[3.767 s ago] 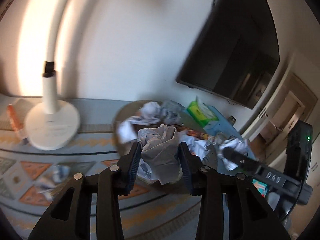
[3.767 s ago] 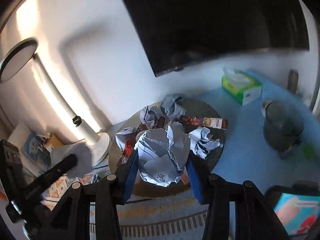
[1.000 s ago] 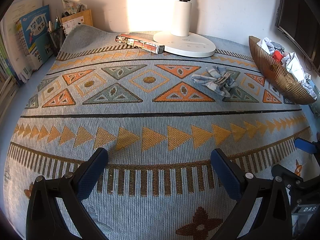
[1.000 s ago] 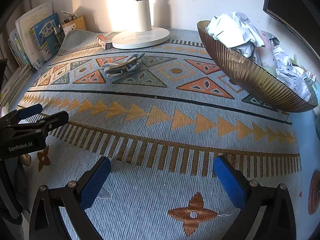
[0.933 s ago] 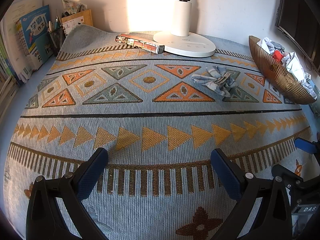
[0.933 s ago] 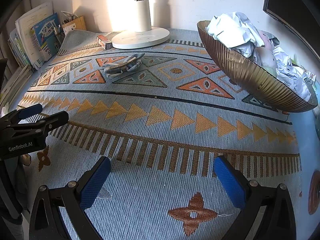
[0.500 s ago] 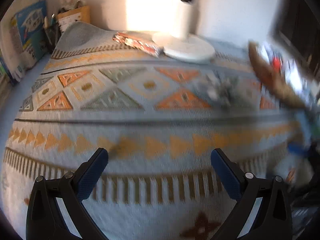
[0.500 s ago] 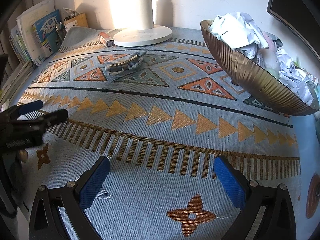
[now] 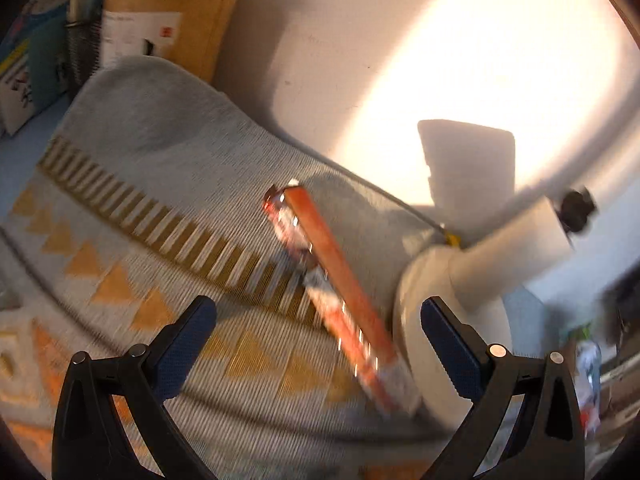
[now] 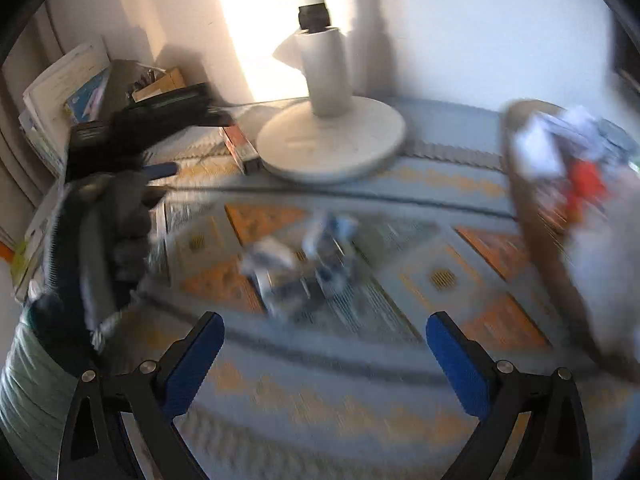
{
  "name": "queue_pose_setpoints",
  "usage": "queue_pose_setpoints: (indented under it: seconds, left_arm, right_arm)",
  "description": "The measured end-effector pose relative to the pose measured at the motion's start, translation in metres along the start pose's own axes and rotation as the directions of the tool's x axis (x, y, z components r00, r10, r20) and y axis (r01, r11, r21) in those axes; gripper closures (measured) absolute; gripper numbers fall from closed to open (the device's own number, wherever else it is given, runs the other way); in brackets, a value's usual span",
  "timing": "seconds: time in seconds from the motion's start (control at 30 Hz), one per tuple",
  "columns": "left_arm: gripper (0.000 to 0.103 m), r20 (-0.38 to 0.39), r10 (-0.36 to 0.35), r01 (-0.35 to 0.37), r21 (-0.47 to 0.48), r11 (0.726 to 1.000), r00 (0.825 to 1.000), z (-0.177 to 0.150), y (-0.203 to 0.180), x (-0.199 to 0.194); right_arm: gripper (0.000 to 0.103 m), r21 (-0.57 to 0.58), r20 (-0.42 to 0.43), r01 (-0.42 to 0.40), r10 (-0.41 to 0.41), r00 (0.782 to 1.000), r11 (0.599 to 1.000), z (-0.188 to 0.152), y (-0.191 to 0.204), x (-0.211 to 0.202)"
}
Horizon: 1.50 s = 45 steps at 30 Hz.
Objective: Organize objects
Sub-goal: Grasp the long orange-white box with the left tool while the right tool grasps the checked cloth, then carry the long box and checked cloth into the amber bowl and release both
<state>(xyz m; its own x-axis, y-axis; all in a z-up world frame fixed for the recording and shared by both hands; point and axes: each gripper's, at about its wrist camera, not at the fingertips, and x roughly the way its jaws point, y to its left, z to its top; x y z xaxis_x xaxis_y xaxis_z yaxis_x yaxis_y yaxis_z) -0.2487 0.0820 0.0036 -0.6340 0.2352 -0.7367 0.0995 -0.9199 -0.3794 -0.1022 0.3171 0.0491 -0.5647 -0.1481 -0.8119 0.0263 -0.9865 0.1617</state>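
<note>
The left gripper [image 9: 318,336] is aiming its spread, empty fingers at the orange box [image 9: 340,292], which is lying slantwise through the frame's middle, one end touching the lamp base [image 9: 416,344]; that wide gap is probably for straddling its narrow sides. The right gripper [image 10: 325,350], fingers also spread and empty, is facing the crumpled wrapper [image 10: 300,272] at centre frame on the mat [image 10: 360,408]. At right edge, the bowl [image 10: 548,256] is holding collected litter, likely both items' destination.

Motion-blurred crumpled wrapper [image 10: 300,276] and bowl [image 10: 548,240], its contents indistinct.
</note>
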Motion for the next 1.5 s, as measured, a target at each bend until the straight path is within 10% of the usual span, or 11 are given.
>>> queue_pose_setpoints:
  seconds: [0.2, 0.33, 0.47, 0.63, 1.0, 1.13, 1.5]
  left_arm:
    - [0.005, 0.012, 0.119, -0.120, 0.090, 0.989, 0.993, -0.003, -0.025, 0.013]
    - [0.036, 0.035, 0.175, -0.178, 0.121, 0.977, 0.984, -0.009, -0.028, 0.010]
    - [0.076, 0.018, 0.145, -0.145, 0.205, 0.968, 0.989, -0.021, -0.025, -0.001]
    - [0.080, -0.048, 0.032, -0.019, 0.242, 0.970, 0.998, -0.049, -0.002, -0.038]
    - [0.080, -0.137, -0.087, 0.122, 0.277, 0.953, 0.987, -0.168, 0.020, -0.151]
    - [0.079, -0.116, -0.105, 0.134, 0.287, 0.949, 0.988, -0.178, 0.025, -0.152]
    - [0.078, -0.040, -0.003, 0.018, 0.385, 0.923, 0.999, -0.182, 0.014, -0.150]
  right_arm:
    - [0.001, -0.039, 0.012, 0.049, -0.049, 0.999, 0.998, 0.001, 0.015, 0.021]
    - [0.002, -0.054, -0.022, 0.122, -0.124, 0.992, 0.991, 0.000, 0.020, 0.029]
    - [0.044, -0.065, 0.033, 0.117, -0.115, 0.993, 0.991, -0.005, 0.020, 0.017]
    - [0.058, -0.062, 0.084, 0.039, -0.034, 0.996, 0.997, -0.013, 0.016, -0.003]
    - [0.057, -0.235, -0.012, -0.094, 0.094, 0.996, 0.968, -0.099, 0.027, -0.066]
    - [0.024, -0.161, -0.041, -0.064, 0.058, 0.997, 0.985, -0.117, 0.015, -0.077]
    - [0.003, -0.060, -0.026, -0.066, 0.065, 0.998, 0.996, -0.139, 0.014, -0.076]
